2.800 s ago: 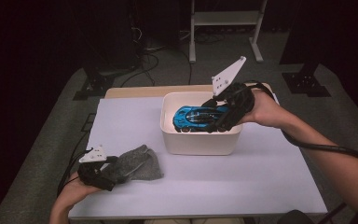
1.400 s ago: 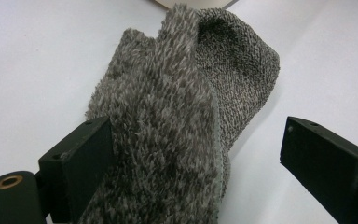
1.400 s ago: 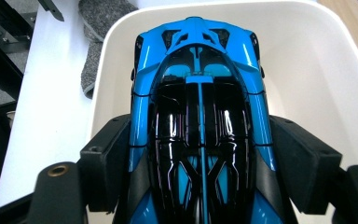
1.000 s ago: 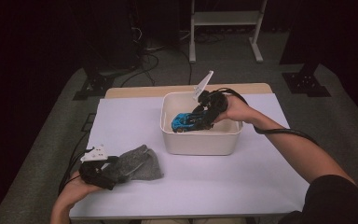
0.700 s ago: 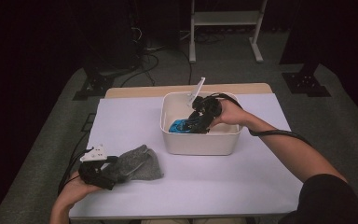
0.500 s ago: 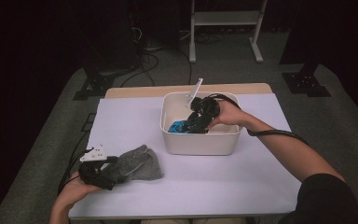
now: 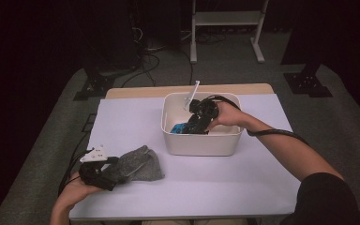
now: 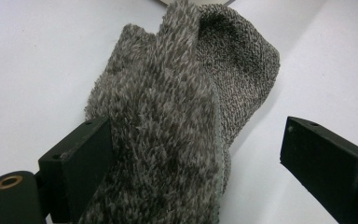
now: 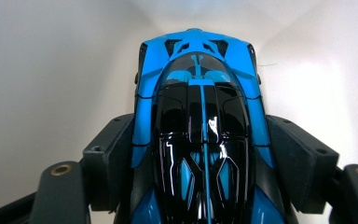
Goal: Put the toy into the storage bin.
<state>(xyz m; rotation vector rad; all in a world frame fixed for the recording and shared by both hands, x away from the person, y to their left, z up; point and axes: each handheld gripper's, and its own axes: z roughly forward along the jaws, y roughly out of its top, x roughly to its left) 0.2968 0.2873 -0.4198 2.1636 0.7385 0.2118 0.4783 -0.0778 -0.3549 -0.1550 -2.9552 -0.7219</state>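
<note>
We see the right gripper (image 7: 198,123) clamped on the blue toy car (image 9: 200,135), inside the white bin (image 7: 201,143) at frame centre. Left gripper (image 7: 104,169), lower left, jaws spread around the grey sock (image 8: 177,121), one jaw touching it.

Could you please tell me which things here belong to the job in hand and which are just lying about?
In the job: blue toy car, clamped by the right gripper; white bin; grey sock at the open left gripper.
Lying about: white stand; floor cables.
</note>
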